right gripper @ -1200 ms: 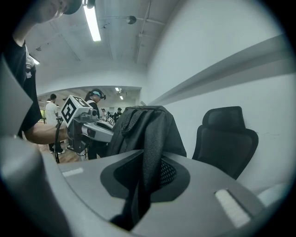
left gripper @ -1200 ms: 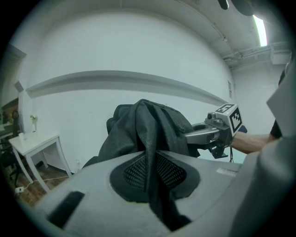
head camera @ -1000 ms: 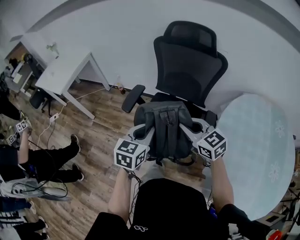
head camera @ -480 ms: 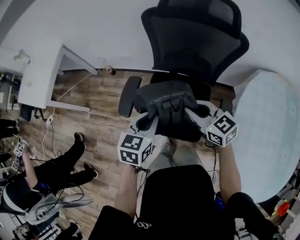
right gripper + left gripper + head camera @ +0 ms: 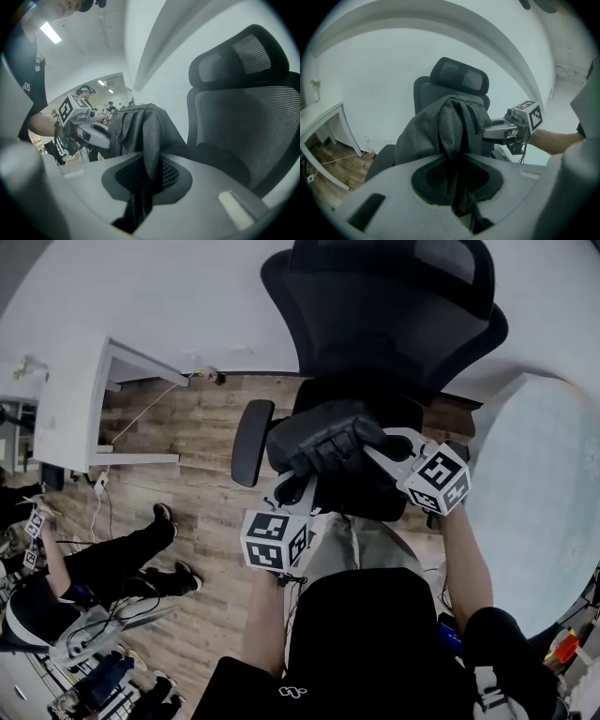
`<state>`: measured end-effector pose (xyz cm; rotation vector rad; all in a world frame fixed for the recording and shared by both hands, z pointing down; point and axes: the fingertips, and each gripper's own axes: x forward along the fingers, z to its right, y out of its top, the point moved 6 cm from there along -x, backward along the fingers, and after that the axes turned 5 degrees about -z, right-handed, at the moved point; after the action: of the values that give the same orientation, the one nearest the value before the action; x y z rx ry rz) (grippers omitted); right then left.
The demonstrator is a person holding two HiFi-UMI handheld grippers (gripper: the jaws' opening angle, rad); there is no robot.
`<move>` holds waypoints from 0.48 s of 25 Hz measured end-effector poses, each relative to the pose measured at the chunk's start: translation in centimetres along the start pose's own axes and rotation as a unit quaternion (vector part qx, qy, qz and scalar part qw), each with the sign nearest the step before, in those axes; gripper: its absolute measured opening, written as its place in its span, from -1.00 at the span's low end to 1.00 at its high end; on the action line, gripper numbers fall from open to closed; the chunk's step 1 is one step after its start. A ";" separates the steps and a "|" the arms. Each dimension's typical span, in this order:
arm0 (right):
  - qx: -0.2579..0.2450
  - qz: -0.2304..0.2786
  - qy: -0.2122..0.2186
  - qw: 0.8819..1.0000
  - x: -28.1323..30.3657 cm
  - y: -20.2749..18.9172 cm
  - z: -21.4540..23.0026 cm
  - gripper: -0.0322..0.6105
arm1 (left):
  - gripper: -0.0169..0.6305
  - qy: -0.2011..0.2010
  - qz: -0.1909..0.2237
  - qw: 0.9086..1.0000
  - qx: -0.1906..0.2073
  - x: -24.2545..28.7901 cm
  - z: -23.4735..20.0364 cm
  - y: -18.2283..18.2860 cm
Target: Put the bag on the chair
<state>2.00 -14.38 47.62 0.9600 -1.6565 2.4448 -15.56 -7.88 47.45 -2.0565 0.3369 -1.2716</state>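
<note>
Clamped the left tongs [image 5: 298,486] almost together on a dark shoulder strap [image 5: 451,140] of a dark grey fabric backpack [image 5: 328,432], with the webbing running down through the narrow gap between the jaws. Did likewise with the right tongs [image 5: 380,444]: nearly closed, pinching the other woven strap [image 5: 151,136]. Held the backpack slung between the two tongs, just ahead of both pairs of jaws, its rounded body bulging up and away from them. Kept it over the dark seat [image 5: 370,507] of a black mesh-backed office chair [image 5: 394,306], directly beyond the tongs, in front of the backrest and below the headrest; could not tell whether its underside touched the cushion. Faced each tongs toward the other across the backpack, so that each gripper view caught the opposite one on the far side of the fabric. Carried a cube with square black-and-white markers [image 5: 275,540] at the near end of the left tongs and another marker cube [image 5: 439,479] at the near end of the right. Found a black padded armrest [image 5: 249,442] just left of the left tongs, and a pale round tabletop [image 5: 539,521] close to the right of the right tongs. Saw, well off to the left of the left tongs, a white desk [image 5: 70,404] on wooden plank flooring [image 5: 202,493], and nearer, a person in dark trousers [image 5: 112,563] seated on that floor.
</note>
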 end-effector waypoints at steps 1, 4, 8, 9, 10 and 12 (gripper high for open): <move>-0.006 -0.003 0.002 1.000 0.3 0.0 0.3 -0.75 | -0.80 0.002 0.000 1.000 -0.003 0.3 -0.2 0.0; -0.025 -0.009 0.002 1.000 1.0 0.2 1.5 -0.75 | -0.80 0.008 0.008 1.000 -0.016 1.3 -0.7 0.2; -0.030 -0.019 0.000 0.999 3.8 0.5 3.6 -0.75 | -0.80 0.024 0.024 0.997 -0.064 3.5 -3.1 0.1; -0.030 -0.022 -0.004 0.999 5.0 0.6 4.4 -0.75 | -0.80 0.029 0.027 0.997 -0.072 4.3 -4.3 0.3; -0.031 -0.025 -0.009 0.999 6.3 0.8 5.4 -0.74 | -0.80 0.034 0.029 0.996 -0.076 5.3 -5.4 0.6; -0.025 -0.028 -0.021 0.999 8.3 0.9 7.3 -0.74 | -0.80 0.045 0.025 0.996 -0.078 7.1 -7.1 1.2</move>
<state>-1.61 -23.48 52.84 1.0426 -1.6702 2.3513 -18.11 -15.54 53.56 -2.1103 0.5415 -1.3470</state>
